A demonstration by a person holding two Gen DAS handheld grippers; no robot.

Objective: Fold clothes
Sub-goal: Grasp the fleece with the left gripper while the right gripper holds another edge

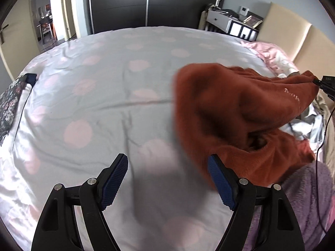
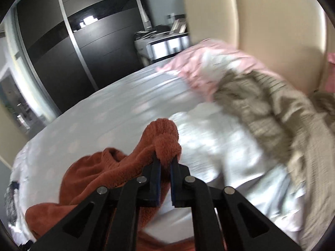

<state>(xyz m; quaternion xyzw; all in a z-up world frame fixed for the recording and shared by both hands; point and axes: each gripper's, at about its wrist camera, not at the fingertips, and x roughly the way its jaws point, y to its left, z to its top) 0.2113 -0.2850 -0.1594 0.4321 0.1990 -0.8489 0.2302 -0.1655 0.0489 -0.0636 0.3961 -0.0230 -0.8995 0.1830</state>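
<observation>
Item: rust-orange fleece garment (image 2: 117, 167), plush pile, soft and bunched, with pale embroidered script on one face. One edge is pinched between the blue ribbed pads of the right gripper (image 2: 165, 163), whose black jaws are closed tight on the fabric; the rest sags in loose folds toward the bed (image 1: 125, 79) on the headboard side.

Left gripper (image 1: 167, 177): black frame, blue cross-hatched pads, jaws spread wide, nothing between them, above the bed's near edge beside the garment.

Bed cover: smooth, lightly creased pale grey cloth with pink spots.

Headboard end: beige ribbed knit (image 2: 272, 113), crumpled white cloth (image 2: 219, 142), pink patterned fabric (image 2: 199, 67), padded cream headboard (image 2: 272, 31).

Far edge: dark floral fabric (image 1: 10, 104). Near corner: lilac fuzzy textile (image 1: 303, 198).
</observation>
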